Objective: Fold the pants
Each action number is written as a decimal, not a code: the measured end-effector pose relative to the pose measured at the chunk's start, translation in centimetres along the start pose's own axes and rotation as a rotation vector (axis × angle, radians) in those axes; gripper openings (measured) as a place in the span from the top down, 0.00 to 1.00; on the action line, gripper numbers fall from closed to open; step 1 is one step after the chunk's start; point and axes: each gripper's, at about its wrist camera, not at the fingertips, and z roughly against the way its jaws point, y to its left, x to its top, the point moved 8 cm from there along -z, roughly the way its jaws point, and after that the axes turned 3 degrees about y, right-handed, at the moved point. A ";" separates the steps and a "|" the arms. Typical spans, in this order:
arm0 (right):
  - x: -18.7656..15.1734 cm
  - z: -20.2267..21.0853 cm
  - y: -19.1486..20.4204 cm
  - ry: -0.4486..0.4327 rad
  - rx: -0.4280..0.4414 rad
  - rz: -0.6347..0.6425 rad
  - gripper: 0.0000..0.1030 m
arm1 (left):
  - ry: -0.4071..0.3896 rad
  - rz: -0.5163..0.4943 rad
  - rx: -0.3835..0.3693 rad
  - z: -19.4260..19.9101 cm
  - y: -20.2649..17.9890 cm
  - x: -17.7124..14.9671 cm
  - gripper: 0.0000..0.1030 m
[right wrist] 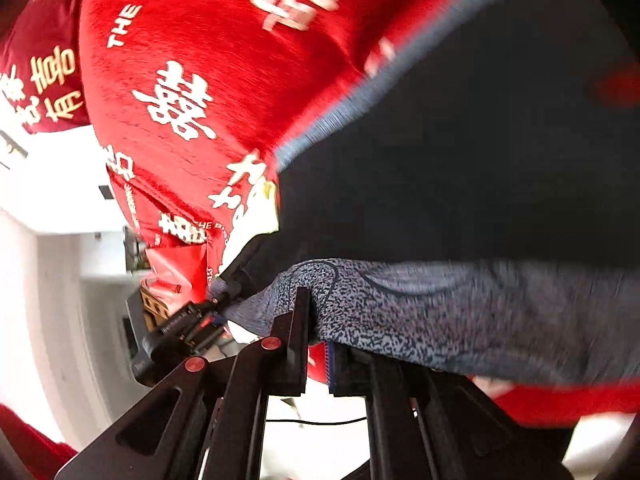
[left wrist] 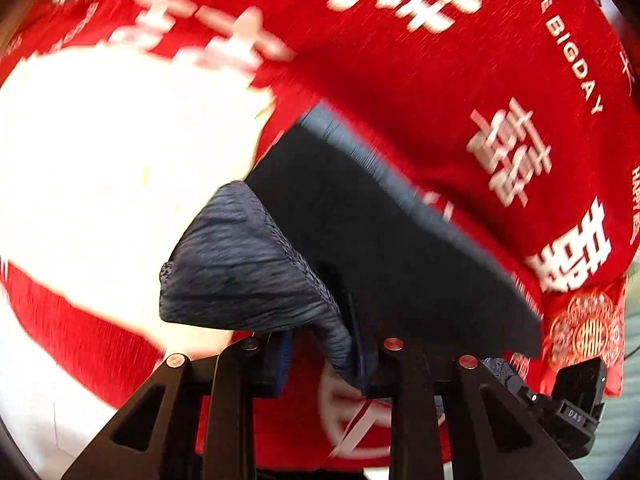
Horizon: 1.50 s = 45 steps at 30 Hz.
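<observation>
The pants [left wrist: 360, 240] are dark navy with a heathered blue-grey inside, held up in the air between both grippers. My left gripper [left wrist: 324, 360] is shut on a bunched edge of the pants [left wrist: 240, 264], which drapes over its fingers. My right gripper [right wrist: 320, 344] is shut on the other end of the same edge [right wrist: 440, 312], and the dark fabric [right wrist: 460, 160] hangs stretched above it. The left gripper shows in the right wrist view [right wrist: 188, 320], and the right gripper in the left wrist view [left wrist: 560, 400]. Both views are blurred by motion.
A red bedspread [left wrist: 400, 80] with white characters and "THE BIG DAY" lettering lies below; it also shows in the right wrist view [right wrist: 200, 80]. A bright white overexposed patch [left wrist: 120, 160] lies on it. A red pillow [right wrist: 40, 80] and white walls [right wrist: 60, 280] are at the left.
</observation>
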 end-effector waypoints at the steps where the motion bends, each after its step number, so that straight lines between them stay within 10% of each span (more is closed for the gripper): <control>1: 2.1 0.1 0.6 0.008 -0.008 0.024 0.92 | -0.021 -0.012 -0.002 -0.5 -1.5 1.9 0.74; 15: 21.7 -9.5 -7.0 0.181 -0.238 0.024 0.90 | -0.025 -0.045 0.248 -16.2 -3.9 14.8 0.66; 17: 22.1 -10.2 -7.8 0.198 -0.242 -0.002 0.89 | -0.030 -0.035 0.251 -15.6 -3.7 14.6 0.65; 19: 21.9 -10.0 -7.6 0.210 -0.228 0.002 0.79 | -0.058 -0.044 0.282 -14.4 -4.0 14.9 0.34; 21: 21.6 -9.0 -6.4 0.196 -0.228 0.044 0.46 | -0.140 -0.055 0.341 -11.6 -3.9 15.0 0.25; 23: 21.2 -7.6 -5.0 0.162 -0.246 0.098 0.36 | -0.131 -0.084 0.343 -10.3 -3.8 14.0 0.25; 30: 17.8 -5.7 -5.3 0.212 -0.310 0.176 0.36 | 0.035 -0.210 0.369 -16.8 -7.0 9.1 0.25; 35: 18.9 -5.4 -8.2 0.183 -0.378 0.184 0.41 | -0.031 -0.311 0.532 -20.7 -9.0 9.9 0.15; 45: 16.7 4.3 -7.8 0.056 -0.325 0.148 0.33 | 0.094 -0.418 0.454 -17.5 -13.7 4.0 0.15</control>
